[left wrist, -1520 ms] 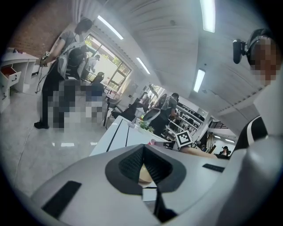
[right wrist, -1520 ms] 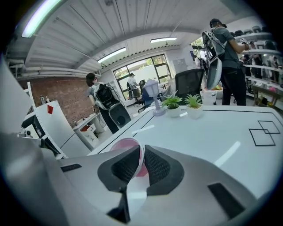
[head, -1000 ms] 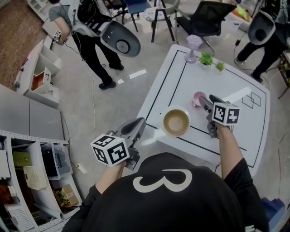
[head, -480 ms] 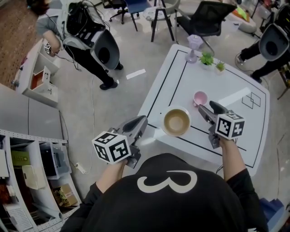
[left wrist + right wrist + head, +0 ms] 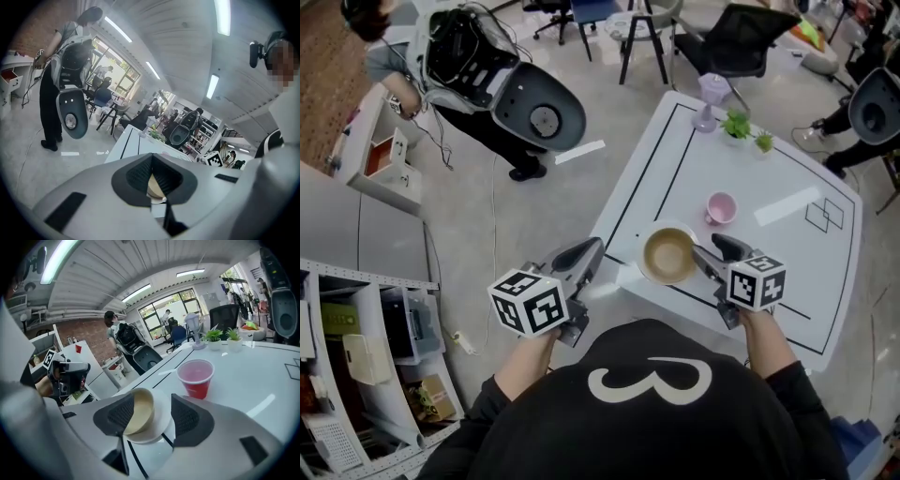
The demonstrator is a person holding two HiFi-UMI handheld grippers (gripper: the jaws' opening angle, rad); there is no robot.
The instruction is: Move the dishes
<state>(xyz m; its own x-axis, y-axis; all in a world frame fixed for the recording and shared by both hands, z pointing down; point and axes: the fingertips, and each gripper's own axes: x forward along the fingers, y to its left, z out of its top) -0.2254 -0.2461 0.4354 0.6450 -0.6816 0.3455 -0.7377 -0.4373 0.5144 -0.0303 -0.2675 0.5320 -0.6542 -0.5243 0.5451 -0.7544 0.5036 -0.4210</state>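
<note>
A tan bowl (image 5: 667,253) sits on a white plate (image 5: 649,275) near the front left edge of the white table (image 5: 787,281). My right gripper (image 5: 705,252) reaches it from the right. In the right gripper view the bowl (image 5: 140,410) and plate (image 5: 161,414) lie between the pads of this gripper (image 5: 153,416). Its jaws have just been closing but stand apart, not pressing. A pink cup (image 5: 721,207) stands behind, red in the right gripper view (image 5: 197,377). My left gripper (image 5: 584,257) hovers off the table's left edge, shut and empty (image 5: 153,186).
Two small potted plants (image 5: 735,123) and a lilac vase (image 5: 708,97) stand at the table's far edge. A person with a grey backpack device (image 5: 502,80) stands on the floor at upper left. Chairs (image 5: 736,42) are behind the table; shelving (image 5: 356,356) is at lower left.
My right gripper has moved from beside the pink cup toward me and left, up to the bowl and plate. The left gripper has stayed put. The person at upper left has shifted.
</note>
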